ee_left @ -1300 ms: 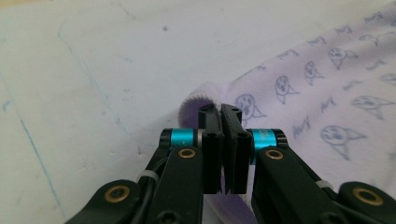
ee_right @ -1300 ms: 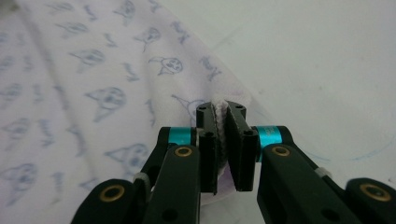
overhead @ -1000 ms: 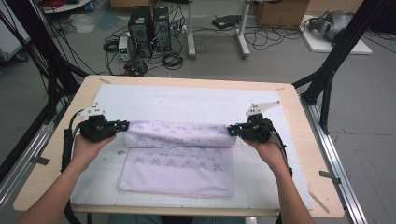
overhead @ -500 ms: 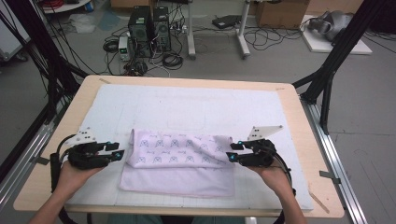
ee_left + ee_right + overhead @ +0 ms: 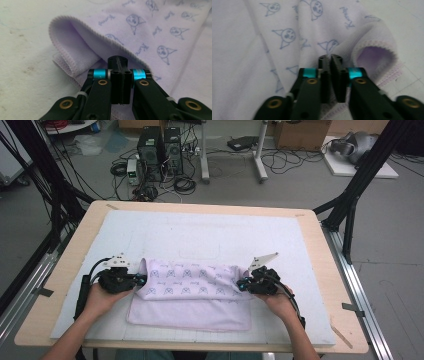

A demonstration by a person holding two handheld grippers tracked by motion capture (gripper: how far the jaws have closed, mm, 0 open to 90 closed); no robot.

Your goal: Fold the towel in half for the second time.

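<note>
Both grippers, left [image 5: 141,280] and right [image 5: 240,284], clamped tight at opposite ends of lilac towel [image 5: 192,295], half-folded on white mat [image 5: 210,235], near front edge. Jaws had just been closing, w/ cloth apparently pinched. Risk: thin bite, hem could slip out, fold skewed. Nothing blocking on mat; PC towers [image 5: 160,150] + cables on floor beyond table.

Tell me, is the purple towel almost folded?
Partly. The towel already lies doubled on the white mat, with its top layer reaching part way down. The left hand-held gripper and right hand-held gripper sit shut at its two ends. The top layer is bunched, so smoothing looks left.
</note>
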